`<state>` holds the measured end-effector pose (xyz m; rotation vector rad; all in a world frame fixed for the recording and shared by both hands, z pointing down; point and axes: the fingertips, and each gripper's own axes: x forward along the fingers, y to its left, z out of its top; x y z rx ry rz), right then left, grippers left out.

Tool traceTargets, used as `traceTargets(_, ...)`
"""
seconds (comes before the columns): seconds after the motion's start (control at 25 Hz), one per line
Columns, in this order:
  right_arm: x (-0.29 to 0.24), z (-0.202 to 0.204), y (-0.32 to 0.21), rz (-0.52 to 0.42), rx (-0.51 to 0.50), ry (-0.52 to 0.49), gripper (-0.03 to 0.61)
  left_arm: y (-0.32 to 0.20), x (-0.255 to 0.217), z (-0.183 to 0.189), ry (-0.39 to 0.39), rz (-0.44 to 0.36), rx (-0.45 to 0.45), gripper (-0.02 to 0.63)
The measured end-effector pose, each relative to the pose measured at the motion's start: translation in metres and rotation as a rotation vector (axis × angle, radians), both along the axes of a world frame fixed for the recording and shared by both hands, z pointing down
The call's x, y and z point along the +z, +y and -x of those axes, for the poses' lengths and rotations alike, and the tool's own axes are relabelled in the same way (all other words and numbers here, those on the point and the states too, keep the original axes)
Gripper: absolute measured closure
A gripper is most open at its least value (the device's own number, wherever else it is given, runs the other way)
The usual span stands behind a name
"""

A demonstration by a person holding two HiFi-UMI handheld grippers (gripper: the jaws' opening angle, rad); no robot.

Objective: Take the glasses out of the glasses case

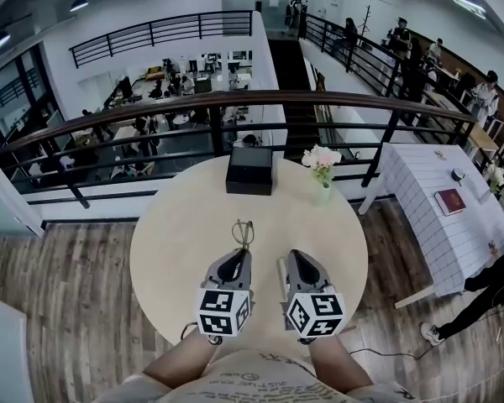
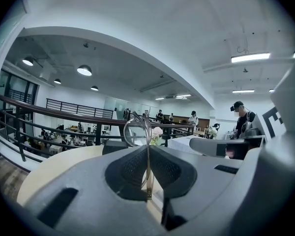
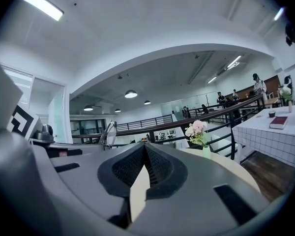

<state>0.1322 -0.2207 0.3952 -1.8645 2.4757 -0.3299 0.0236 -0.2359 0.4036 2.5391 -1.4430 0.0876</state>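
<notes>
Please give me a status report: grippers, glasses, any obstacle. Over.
Left gripper shut on the glasses. Right gripper shut, empty. Glasses case ahead on the table, flower vase beside it; neither in the way.

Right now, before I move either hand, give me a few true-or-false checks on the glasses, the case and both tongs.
1. The left tongs grip the glasses. True.
2. The right tongs hold the case. False: they are shut on nothing, and the case sits at the far edge of the table.
3. The glasses lie in the case. False: they are up in the left tongs, apart from the case.
4. A vase of flowers stands right of the case. True.
</notes>
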Motion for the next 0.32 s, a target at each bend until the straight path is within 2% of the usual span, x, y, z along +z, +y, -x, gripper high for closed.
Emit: traceTargets(0.32, -0.0010, -0.0011, -0.0004, -0.002, -0.011, 0.011, 0.566, -0.0024, 0.0002, -0.0021, 0.004, 0.008, -0.004, 0.591)
